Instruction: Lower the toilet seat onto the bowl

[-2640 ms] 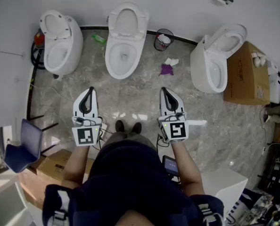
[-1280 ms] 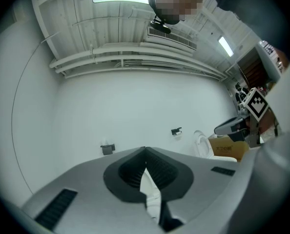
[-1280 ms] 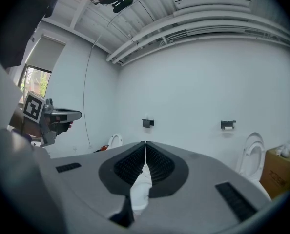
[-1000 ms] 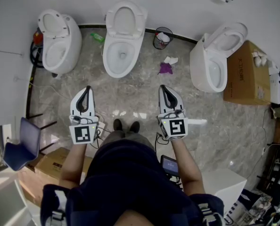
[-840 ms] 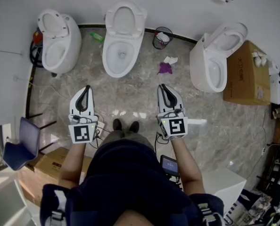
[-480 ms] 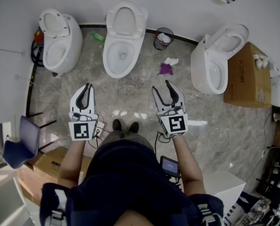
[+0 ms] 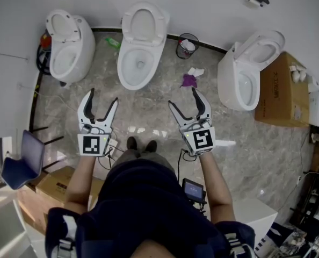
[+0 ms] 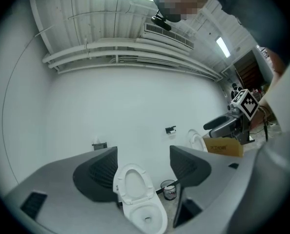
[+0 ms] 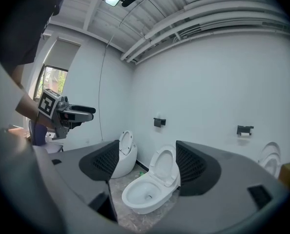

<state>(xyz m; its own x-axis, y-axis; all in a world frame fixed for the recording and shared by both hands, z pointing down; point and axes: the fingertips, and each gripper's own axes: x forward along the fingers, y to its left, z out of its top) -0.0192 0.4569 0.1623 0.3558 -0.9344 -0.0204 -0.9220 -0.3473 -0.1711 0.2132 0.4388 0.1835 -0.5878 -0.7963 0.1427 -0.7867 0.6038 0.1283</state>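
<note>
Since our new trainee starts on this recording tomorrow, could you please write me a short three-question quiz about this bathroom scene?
1. In the head view, what stands just right of the middle toilet? A) a mop B) a wastebasket C) a ladder
2. True or false: the middle toilet's seat stands raised.
3. Are the left claw and right claw open or shut?

Key
1. B.
2. True.
3. Open. Both claws have just been opening, with nothing held between their jaws.
</note>
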